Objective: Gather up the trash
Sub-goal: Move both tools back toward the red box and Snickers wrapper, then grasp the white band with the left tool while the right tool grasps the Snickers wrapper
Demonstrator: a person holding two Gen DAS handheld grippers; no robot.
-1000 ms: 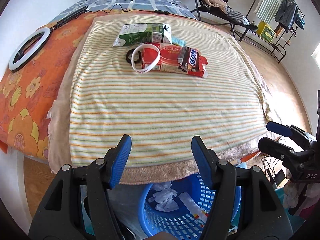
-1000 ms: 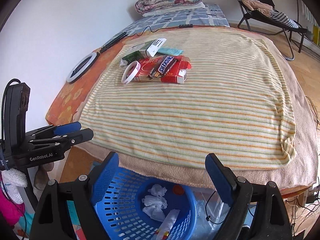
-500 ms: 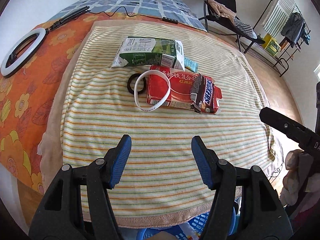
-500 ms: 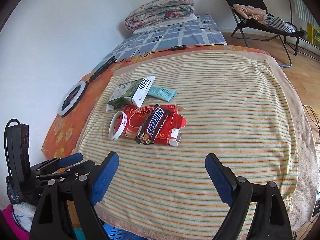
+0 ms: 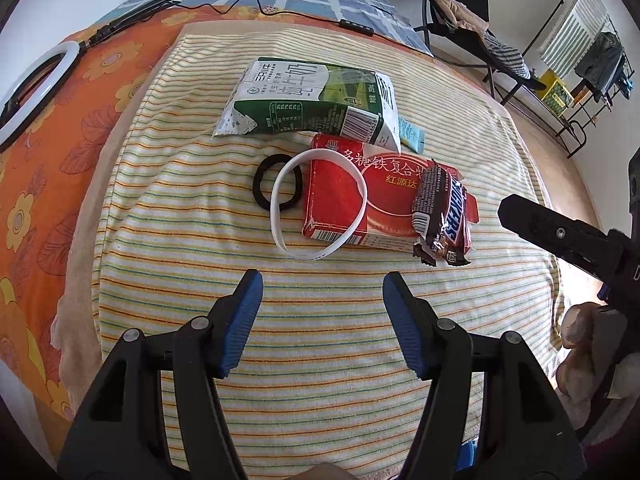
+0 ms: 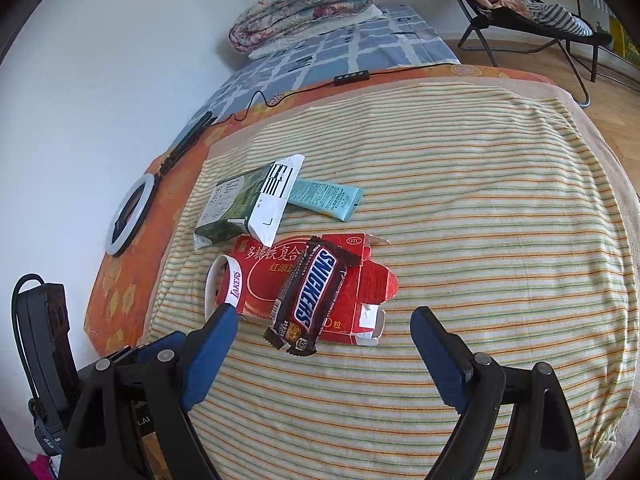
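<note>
On the striped towel (image 5: 320, 312) lies a pile of items. A green milk carton (image 5: 316, 102) (image 6: 244, 200) lies at the back. A flattened red box (image 5: 360, 196) (image 6: 352, 280) lies in front of it, with a Snickers wrapper (image 5: 442, 210) (image 6: 312, 296) on top. A white wristband (image 5: 316, 204) (image 6: 224, 284) leans on the red box beside a black hair tie (image 5: 276, 188). A teal tube (image 6: 324, 198) lies behind the box. My left gripper (image 5: 322, 296) is open and empty just short of the wristband. My right gripper (image 6: 320, 332) is open and empty just short of the Snickers wrapper.
An orange flowered sheet (image 5: 48, 128) covers the bed's left side with a ring light (image 6: 128, 216) on it. A folded quilt (image 6: 304, 4) lies at the bed's head. A folding chair (image 6: 532, 4) and a clothes rack (image 5: 580, 60) stand on the wooden floor at the right.
Both grippers have moved forward and up from above the blue basket, over the towel's edge, toward the pile. The basket has dropped out of view. Both stay open.
</note>
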